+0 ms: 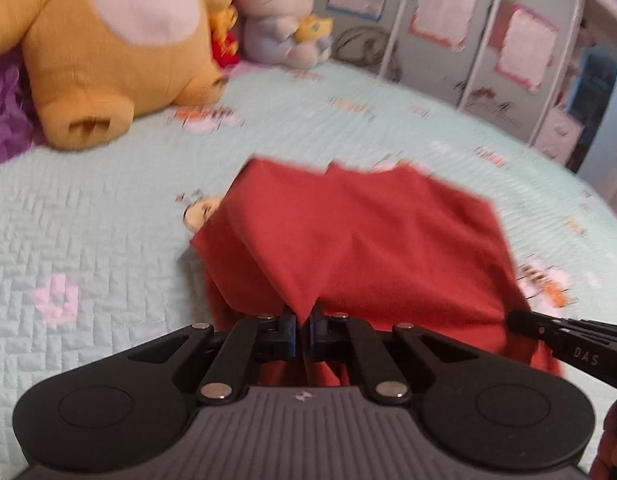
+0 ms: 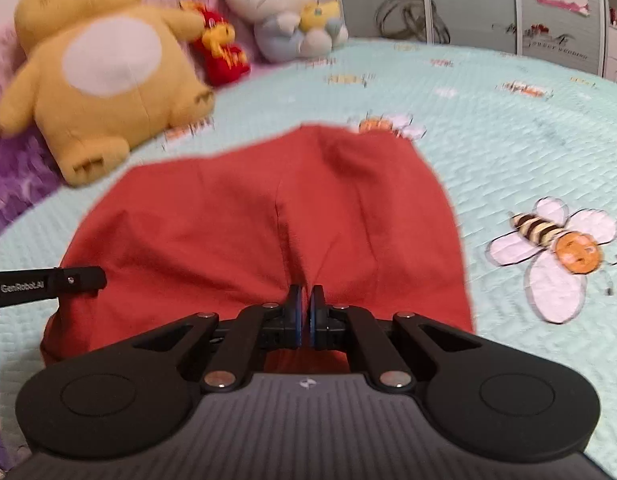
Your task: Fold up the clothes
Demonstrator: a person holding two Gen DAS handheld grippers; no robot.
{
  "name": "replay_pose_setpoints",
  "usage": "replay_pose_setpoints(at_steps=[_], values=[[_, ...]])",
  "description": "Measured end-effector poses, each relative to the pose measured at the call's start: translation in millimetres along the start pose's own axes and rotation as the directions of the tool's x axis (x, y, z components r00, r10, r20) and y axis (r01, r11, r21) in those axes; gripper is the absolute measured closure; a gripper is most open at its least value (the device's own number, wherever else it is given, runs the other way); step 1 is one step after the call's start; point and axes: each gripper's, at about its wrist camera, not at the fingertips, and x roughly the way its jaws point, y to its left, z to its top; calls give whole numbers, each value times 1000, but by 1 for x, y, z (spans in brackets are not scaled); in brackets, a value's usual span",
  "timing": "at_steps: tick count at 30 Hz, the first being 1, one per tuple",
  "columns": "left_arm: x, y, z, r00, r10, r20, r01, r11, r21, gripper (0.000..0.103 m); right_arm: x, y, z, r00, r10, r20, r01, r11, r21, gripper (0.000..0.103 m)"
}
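The red garment [image 1: 388, 240] lies partly folded on the mint quilted bed [image 1: 88, 220]; the left claw [image 1: 303, 320] is clamped on a peaked fold of its near edge and the right claw [image 2: 306, 312] is pinched tight on the cloth beside it. At the head of the bed, well apart from the cloth, sit 3 soft toys: a yellow bear [image 2: 104, 80], a small red plush [image 2: 224, 60] and a white cat [image 2: 276, 12]. Nothing lies on the garment

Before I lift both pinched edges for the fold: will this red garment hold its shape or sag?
Likely sag: the red garment already drapes in soft folds from the left gripper. Probably light, tenting from a pinch at the right gripper. Unlikely to slip.
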Motion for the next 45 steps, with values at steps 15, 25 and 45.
replay_pose_setpoints(at_steps=[15,25,45], values=[[-140,-76,-46,910,-415,12,413,909,53,101,-194,-44,-43,972,-106,210,116,993,-34,103],[-163,-116,-37,884,-467,33,457,876,154,102,-252,-61,-70,937,-141,320,131,990,55,103],[-245,-270,112,764,-580,283,450,793,410,102,-408,-112,74,635,-266,725,344,938,42,103]])
